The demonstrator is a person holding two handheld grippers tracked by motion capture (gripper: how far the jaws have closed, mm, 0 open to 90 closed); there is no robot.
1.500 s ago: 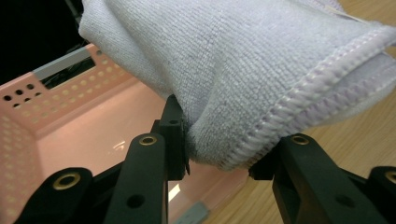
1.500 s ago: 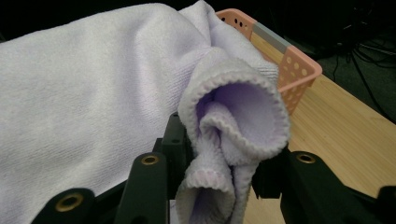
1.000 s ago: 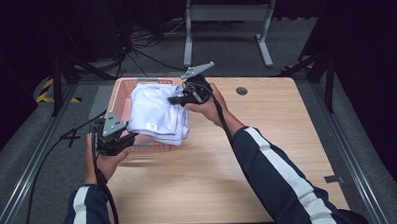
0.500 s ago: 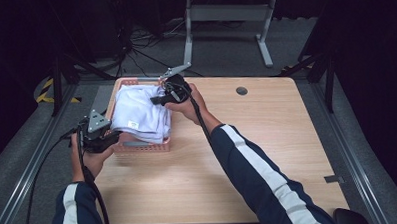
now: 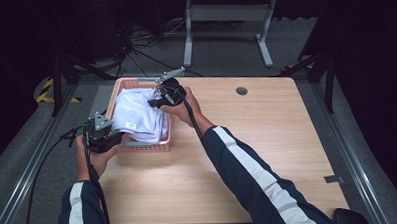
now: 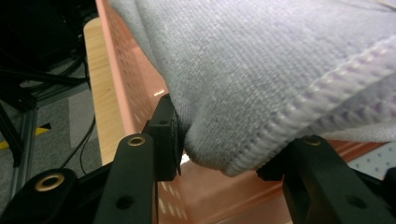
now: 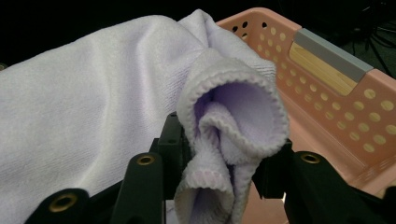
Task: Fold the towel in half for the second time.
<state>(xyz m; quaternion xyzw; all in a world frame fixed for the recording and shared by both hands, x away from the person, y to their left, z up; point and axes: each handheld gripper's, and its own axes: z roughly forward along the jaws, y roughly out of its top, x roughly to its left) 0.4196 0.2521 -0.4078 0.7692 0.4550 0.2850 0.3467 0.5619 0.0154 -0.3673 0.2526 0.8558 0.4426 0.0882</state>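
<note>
In perforated pink basket [image 5: 143, 145], soft folded towel [image 5: 136, 114]

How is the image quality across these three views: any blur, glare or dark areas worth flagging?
High view: table evenly lit, surroundings nearly black, picture slightly soft. Left gripper view: towel so close that its weave is soft, and a small bright glint on the pink basket. Right gripper view: the towel's rolled hem sharp, background black.

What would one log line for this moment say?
left gripper: jaws just opening, towel fold between them | right gripper: shut on towel | towel over pink basket
</note>
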